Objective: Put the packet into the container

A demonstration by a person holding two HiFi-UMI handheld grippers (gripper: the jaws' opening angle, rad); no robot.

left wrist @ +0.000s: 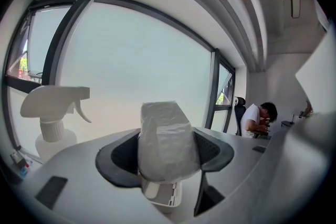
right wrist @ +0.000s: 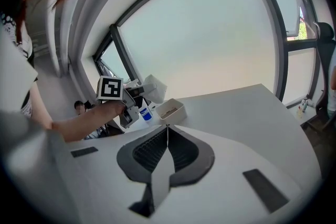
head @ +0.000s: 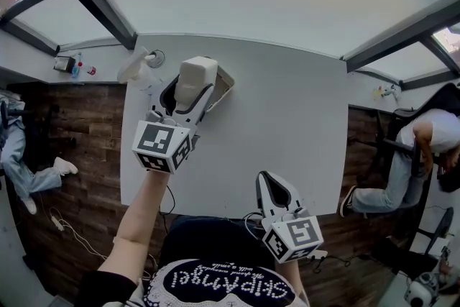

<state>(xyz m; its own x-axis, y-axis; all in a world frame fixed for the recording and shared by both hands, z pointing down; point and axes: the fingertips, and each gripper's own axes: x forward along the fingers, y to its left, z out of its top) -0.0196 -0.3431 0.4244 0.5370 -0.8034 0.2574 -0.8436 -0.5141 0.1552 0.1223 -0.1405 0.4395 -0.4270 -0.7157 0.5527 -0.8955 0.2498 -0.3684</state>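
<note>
Found the packet (left wrist: 167, 136) clamped in the left hand-held gripper (left wrist: 165, 152). Read the jaws as parted only by the packet's width, one dark pad pressed to each side of it. Noted the packet as pale, wrapped in crinkled clear film, standing up past the jaw tips.

Located the container (left wrist: 163, 194), a white open tray, directly under the packet and just beyond the jaws in the left gripper view. Could not settle whether the packet's lower end touches the tray or hangs just above it. Confirmed from the head view: packet over the left part of the tray, with only the tray's right rim showing past it.

Placed the tray near the far left corner of the white surface (head: 287, 126). Logged a white spray bottle (head: 135, 68) just beside the tray, on its left.

Read the right hand-held gripper (right wrist: 167, 136) as closed, pads meeting along one line with nothing between them. Placed it at the near edge of the surface, well apart from the tray and packet, pointing toward them.
</note>
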